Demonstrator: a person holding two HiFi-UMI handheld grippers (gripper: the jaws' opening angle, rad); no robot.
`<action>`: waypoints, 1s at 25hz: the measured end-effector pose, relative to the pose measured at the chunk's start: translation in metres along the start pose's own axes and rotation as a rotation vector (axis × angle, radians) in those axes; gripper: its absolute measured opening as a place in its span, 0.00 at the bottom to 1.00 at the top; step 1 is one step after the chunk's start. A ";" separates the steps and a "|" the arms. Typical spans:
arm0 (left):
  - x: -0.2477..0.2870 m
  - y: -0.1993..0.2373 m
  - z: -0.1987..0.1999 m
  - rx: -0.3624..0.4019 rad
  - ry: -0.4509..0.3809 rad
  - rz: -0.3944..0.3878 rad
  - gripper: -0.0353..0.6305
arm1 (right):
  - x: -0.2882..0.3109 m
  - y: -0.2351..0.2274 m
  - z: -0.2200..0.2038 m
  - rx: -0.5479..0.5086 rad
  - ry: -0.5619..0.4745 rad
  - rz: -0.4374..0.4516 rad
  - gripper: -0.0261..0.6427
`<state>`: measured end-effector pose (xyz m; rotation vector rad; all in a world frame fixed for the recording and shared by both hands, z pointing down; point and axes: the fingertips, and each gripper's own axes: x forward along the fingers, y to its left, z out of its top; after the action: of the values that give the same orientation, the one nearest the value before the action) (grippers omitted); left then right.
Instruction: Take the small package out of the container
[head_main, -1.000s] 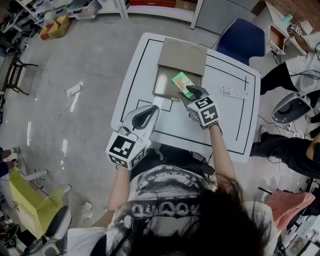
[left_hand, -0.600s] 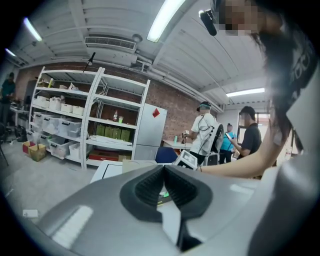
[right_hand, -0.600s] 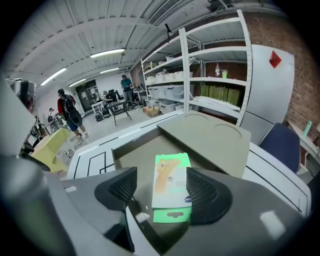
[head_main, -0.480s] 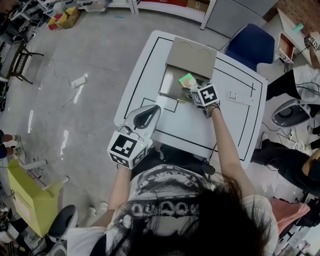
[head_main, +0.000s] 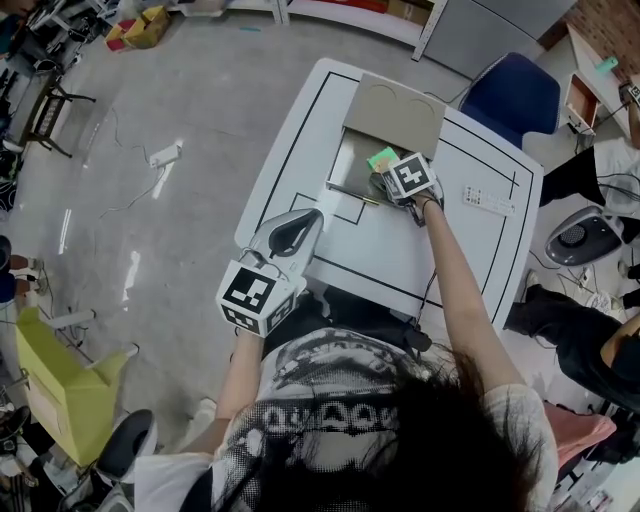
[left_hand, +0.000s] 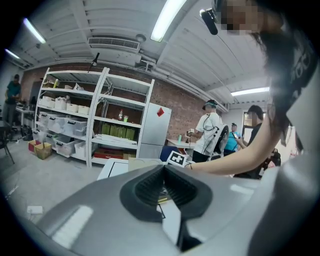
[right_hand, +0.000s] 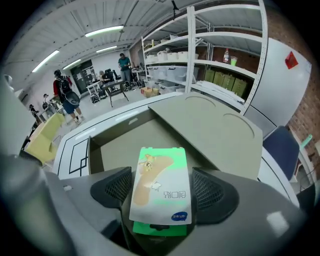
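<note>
A grey concrete floor spreads around a white table with black lines, seen steeply from above in the head view. An open cardboard container sits at the table's far side, its lid flap folded back. A blue chair stands beyond the far corner, and a small white remote lies on the table to the right of the container. The small package, green and white, shows inside the container's outline, against its right side. The right gripper points down into the container just beside it. The left gripper hangs at the near left edge of the table, well apart from the container.

In the left gripper view, white shelving with bins stands before a brick wall, and people stand further right. This gripper's jaws meet at the tips with nothing between them.

In the right gripper view, more shelving and the open flap fill the background. The jaws have just been opening and stand wide. The package lies lengthwise between the ribbed pads, and neither pad presses on it. Its far end points at the container's floor; whether it rests there I cannot tell
</note>
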<state>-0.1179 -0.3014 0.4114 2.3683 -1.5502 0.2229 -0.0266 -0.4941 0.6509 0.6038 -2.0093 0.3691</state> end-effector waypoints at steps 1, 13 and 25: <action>-0.001 0.000 0.000 0.000 0.000 0.001 0.05 | 0.002 0.001 -0.001 -0.009 0.015 -0.001 0.60; -0.028 0.009 -0.006 -0.007 -0.012 0.033 0.05 | -0.003 0.008 -0.010 -0.050 0.051 -0.003 0.58; -0.053 0.019 -0.009 -0.012 -0.023 0.013 0.05 | -0.087 0.037 0.041 -0.060 -0.217 -0.066 0.58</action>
<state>-0.1559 -0.2597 0.4079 2.3603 -1.5727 0.1896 -0.0415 -0.4604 0.5544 0.6950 -2.1927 0.2092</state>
